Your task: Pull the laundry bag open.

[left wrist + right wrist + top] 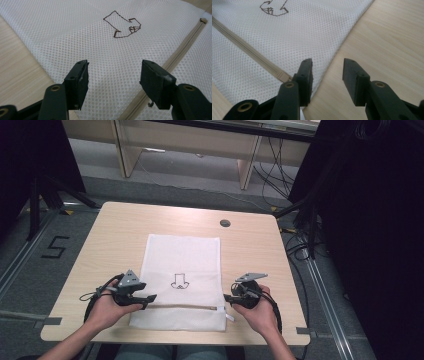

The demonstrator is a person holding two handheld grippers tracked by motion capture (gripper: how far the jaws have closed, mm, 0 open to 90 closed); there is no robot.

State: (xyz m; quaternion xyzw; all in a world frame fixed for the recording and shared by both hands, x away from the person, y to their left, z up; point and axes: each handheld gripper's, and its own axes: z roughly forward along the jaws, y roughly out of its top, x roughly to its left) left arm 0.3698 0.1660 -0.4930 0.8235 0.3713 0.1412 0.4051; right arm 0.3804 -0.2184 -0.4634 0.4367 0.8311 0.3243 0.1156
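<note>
At the left of the high view, the left gripper [148,298] lies in the person's left hand [106,307], its tip pointing right onto the left edge of the mesh bag [182,265], just above the zipper line. In the left gripper view its two jaws stand wide apart with nothing between them; the white mesh bag [75,32] lies flat beneath, and the beige zipper [175,60] runs diagonally past the right-hand jaw.

The bag rests flat on the near middle of the wooden table [115,235], its long side running away from the person. A small dark outline drawing [179,281] sits near its centre, and the zipper [185,306] crosses it close to the near edge.

To the right, the right gripper [226,297], in the person's right hand [257,312], points left at the bag's right edge beside the zipper's end. In the right gripper view its jaws are released and hold nothing: one stands over the bag's edge [337,50] just by the zipper end [283,76], the other over bare table [387,45].
</note>
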